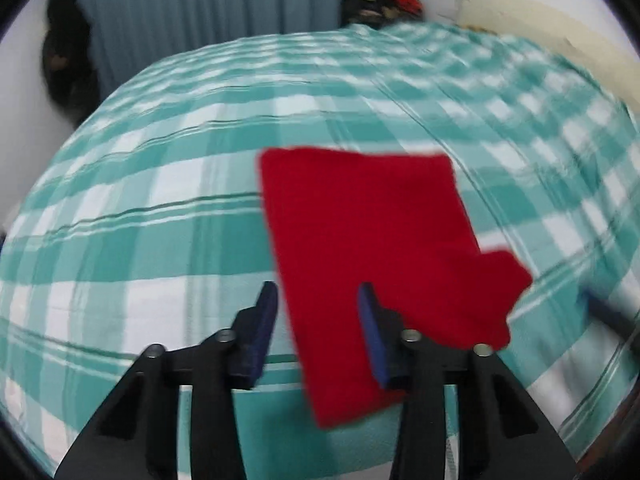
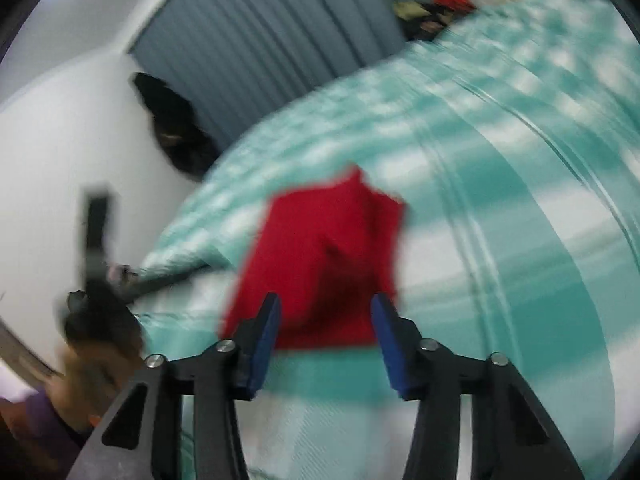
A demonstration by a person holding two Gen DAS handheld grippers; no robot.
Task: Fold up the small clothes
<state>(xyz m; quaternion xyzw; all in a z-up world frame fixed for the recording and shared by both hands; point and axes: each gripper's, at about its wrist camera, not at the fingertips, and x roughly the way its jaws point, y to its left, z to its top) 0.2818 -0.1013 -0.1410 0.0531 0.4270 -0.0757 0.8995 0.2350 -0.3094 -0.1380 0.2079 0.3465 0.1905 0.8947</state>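
Both views are smeared by motion blur, the right wrist view worse, so edges and fine detail are hard to read, and no writing or label can be made out anywhere. In the left wrist view the red cloth [image 1: 372,248] lies flat on the bed [image 1: 160,208], centre to lower right of the frame; its near edge is cut off behind the right finger of the left hand-held gripper [image 1: 318,300], whose jaws stand apart with nothing between them. A small flap sticks out at the cloth's lower right. At the right edge a dark blue-tipped shape shows, too blurred to identify with certainty. In the right wrist view the cloth [image 2: 320,264] sits mid-frame just beyond the right hand-held gripper [image 2: 325,312], also spread open and empty; its folds are unclear. The other gripper [image 2: 96,264] appears as a dark blur at the left edge, partly hidden. A curtain [image 1: 192,4], a dark hanging item [image 1: 64,52] and a pile of clothes [image 1: 380,4] fill the upper frame.
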